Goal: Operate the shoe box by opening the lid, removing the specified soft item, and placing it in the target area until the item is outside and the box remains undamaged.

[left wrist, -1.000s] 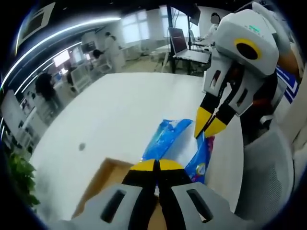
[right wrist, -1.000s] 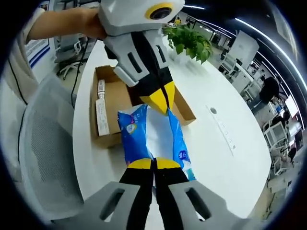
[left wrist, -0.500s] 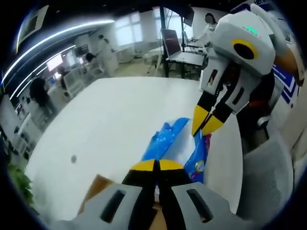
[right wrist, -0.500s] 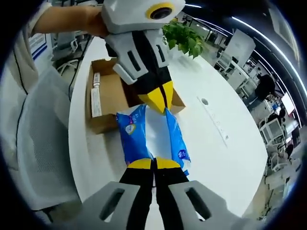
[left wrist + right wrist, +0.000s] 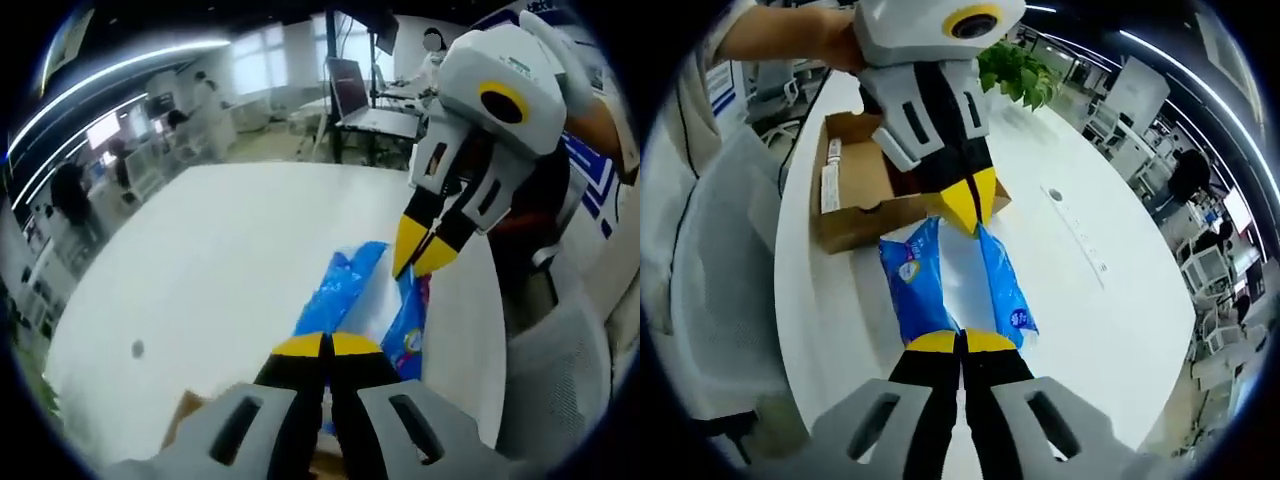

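The 2 grippers hold a blue packet (image 5: 945, 285) between them, one at each end, over a white table (image 5: 1080, 300). In the right gripper view, the right gripper (image 5: 960, 342) has its yellow-tipped jaws pressed together on the near end of the packet, and the packet stretches straight ahead from those jaws. At its far end the left gripper (image 5: 970, 205) comes down from the top of the view, jaws closed on that end of the plastic. The packet is blue along both long sides with a pale middle strip and small printed marks.

Just past the far end of the packet, beyond and to the left of the right jaws, sits an open cardboard box (image 5: 855, 195) on the table, with white labels on its inner wall. The packet is outside the box, close to its near wall. A green plant (image 5: 1025, 75) stands farther ahead, to the right.

In the left gripper view, the left gripper (image 5: 327, 345) pinches the near end of the packet (image 5: 350, 295), and the right gripper (image 5: 420, 250) pinches the far end from the upper right. A corner of the box (image 5: 190, 435) shows to the left of the left jaws.
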The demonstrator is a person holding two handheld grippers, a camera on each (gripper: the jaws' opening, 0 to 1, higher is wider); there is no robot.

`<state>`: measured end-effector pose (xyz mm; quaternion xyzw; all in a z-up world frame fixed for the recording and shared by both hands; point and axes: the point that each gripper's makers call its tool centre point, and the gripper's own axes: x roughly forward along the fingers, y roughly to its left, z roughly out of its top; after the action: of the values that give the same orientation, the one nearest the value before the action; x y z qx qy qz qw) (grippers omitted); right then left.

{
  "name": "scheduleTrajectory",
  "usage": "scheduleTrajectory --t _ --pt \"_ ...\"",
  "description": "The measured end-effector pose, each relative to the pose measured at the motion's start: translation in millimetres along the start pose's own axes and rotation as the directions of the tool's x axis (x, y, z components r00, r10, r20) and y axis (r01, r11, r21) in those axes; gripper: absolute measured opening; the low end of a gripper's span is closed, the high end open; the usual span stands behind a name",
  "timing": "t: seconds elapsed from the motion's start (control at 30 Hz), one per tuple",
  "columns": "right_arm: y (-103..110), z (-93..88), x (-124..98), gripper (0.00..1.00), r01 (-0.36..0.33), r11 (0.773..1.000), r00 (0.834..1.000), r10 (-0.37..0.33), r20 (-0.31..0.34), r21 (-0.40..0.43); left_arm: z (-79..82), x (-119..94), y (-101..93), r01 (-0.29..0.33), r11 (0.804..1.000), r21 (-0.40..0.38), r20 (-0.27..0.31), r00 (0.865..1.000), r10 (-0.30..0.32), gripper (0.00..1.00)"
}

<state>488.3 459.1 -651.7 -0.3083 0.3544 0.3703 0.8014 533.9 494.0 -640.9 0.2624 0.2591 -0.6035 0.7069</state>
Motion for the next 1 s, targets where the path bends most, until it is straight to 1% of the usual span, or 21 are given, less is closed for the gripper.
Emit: scheduleTrajectory --t 0.37,0.53,0.77,1.0 --pt "-18.9 -29.0 -6.0 0.0 0.014 1.0 1.0 -0.014 -0.013 0.011 18.8 29.7 -2.0 0.032 0.999 0.012 0.009 0.999 -0.032 0.0" --pt "-26.3 -43.2 -7.9 0.0 0.021 1.0 1.0 -0.021 -0.02 0.013 26.9 44.8 -5.2 0.044 0.999 0.004 0.017 0.999 -0.044 0.0" --pt "-36.3 -63.2 -6.9 0.0 0.018 1.0 0.999 -0.018 -0.027 0.012 30.0 62.8 -8.2 0.07 0.997 0.017 0.009 0.997 -0.07 0.0" --pt "-41.8 -83.2 -3.9 0.0 0.016 1.0 0.999 -0.015 -0.042 0.009 32.8 84.2 -12.0 0.094 0.995 0.038 0.001 0.996 -0.094 0.0"
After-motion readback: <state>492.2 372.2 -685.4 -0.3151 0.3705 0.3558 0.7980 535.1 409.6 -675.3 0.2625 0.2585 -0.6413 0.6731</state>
